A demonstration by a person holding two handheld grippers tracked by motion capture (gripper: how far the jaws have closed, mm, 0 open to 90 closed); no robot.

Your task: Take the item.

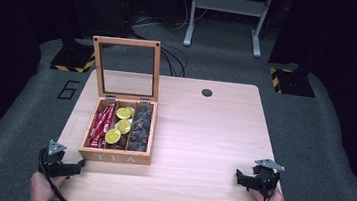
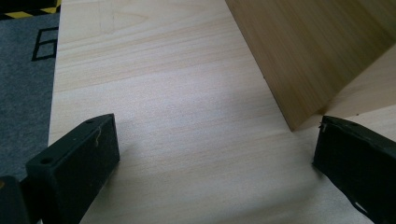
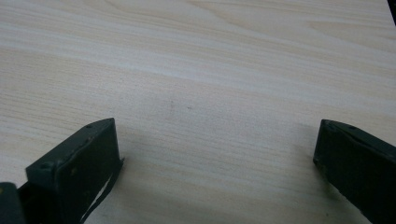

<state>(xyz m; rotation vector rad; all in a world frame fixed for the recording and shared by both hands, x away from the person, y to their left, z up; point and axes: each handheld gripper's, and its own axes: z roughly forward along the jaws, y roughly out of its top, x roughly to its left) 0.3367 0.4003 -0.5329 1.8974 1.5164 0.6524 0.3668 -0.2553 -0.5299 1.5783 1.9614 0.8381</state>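
- The rectangular light-wood tea box with a glass-paned hinged lid [image 1: 119,124] stands on the left half of the pale wooden table [image 1: 203,133], its near wall marked "TEA", its lid propped upright at the far side.
- The left gripper [image 1: 78,166] rests at the table's near left corner, just beside the box's near left corner; its jaws are spread wide with nothing between them. In the left gripper view the box's wooden wall [image 2: 308,56] rises close ahead at the right.
- The right gripper [image 1: 240,177] sits at the near right edge, well apart from the box, jaws likewise wide apart and empty over bare wood.
- The box has three lengthwise compartments: red sachets [image 1: 99,125] on the left, round yellow-green capsules [image 1: 120,123] in the middle, dark brown pieces [image 1: 140,125] on the right.
- By my judgement the box is stiff and fairly weighty, its glass pane fragile; the lid's wooden frame or the side walls offer the safest hold.
- The sachets look light and pliable, easily pinched by an end; the capsules seem smooth and may slip.
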